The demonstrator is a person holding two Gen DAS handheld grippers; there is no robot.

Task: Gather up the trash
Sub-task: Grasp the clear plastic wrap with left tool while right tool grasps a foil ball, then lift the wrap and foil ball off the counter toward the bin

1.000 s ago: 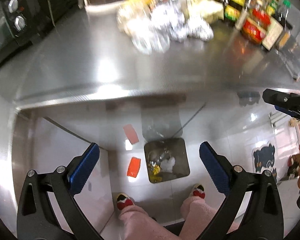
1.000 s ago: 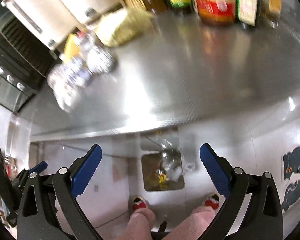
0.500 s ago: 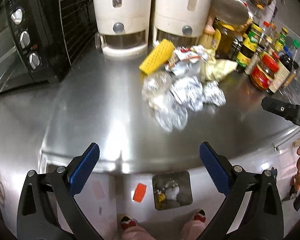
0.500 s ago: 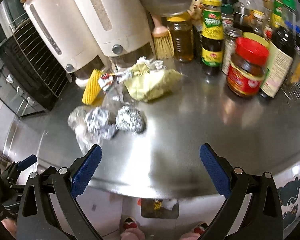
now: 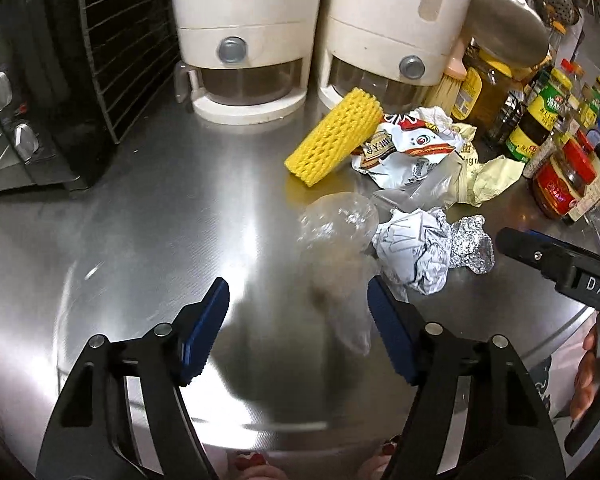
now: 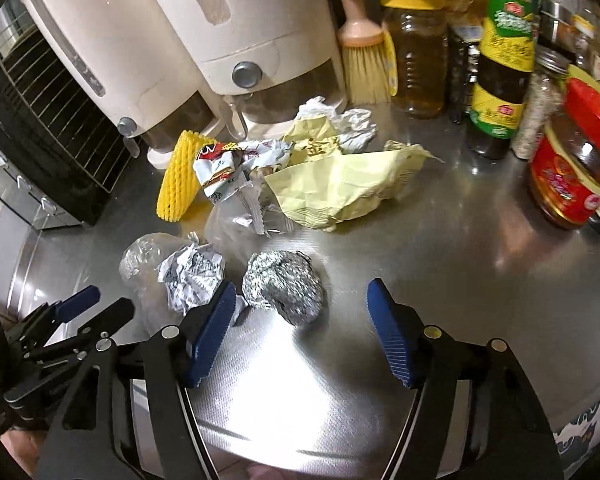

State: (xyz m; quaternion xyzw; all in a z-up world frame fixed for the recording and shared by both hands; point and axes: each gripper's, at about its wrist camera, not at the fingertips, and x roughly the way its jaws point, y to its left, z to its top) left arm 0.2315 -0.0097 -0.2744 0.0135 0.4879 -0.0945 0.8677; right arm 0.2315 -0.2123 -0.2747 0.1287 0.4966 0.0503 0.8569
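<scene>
Trash pile on steel counter (image 6: 460,280), none picked yet: foil ball (image 6: 284,292), paper wad (image 6: 192,276), clear bag (image 5: 336,240), snack wrapper (image 5: 404,148), yellow bag (image 6: 340,188), foam net (image 5: 334,136) at pile's 10 o'clock. All left to collect. Right gripper (image 6: 300,332) wide apart, empty, foil ball at 12 o'clock between its tips. Left gripper (image 5: 300,328) wide apart, empty, bag at 1 o'clock.
</scene>
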